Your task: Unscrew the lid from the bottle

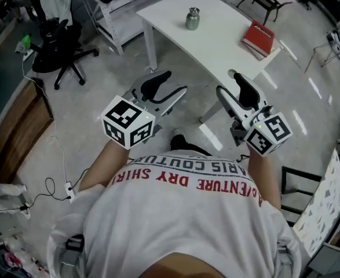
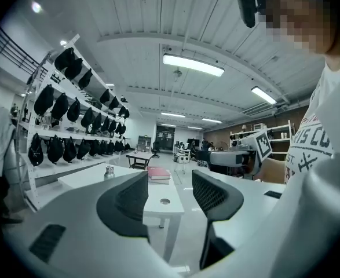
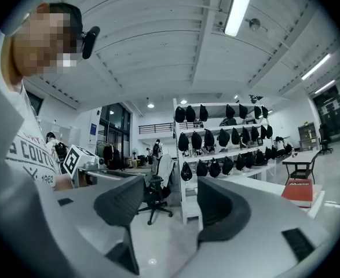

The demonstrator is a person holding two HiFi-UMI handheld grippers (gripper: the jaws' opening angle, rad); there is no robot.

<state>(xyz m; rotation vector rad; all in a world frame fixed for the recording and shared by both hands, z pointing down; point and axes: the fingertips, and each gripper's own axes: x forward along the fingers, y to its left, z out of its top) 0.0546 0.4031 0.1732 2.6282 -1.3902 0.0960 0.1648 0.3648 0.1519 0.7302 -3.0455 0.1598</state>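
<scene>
A small metal bottle with its lid on stands upright on the far part of a white table. In the left gripper view the bottle shows small and distant, left of the jaws. The person holds both grippers close to the chest, well short of the table. My left gripper is open with nothing between its jaws. My right gripper is open too, empty, and points toward the shelves, so the bottle is outside its view.
A red book lies on the table's right end. A black office chair stands at the left, by a shelf rack of dark helmets. A cable and power strip lie on the floor at left.
</scene>
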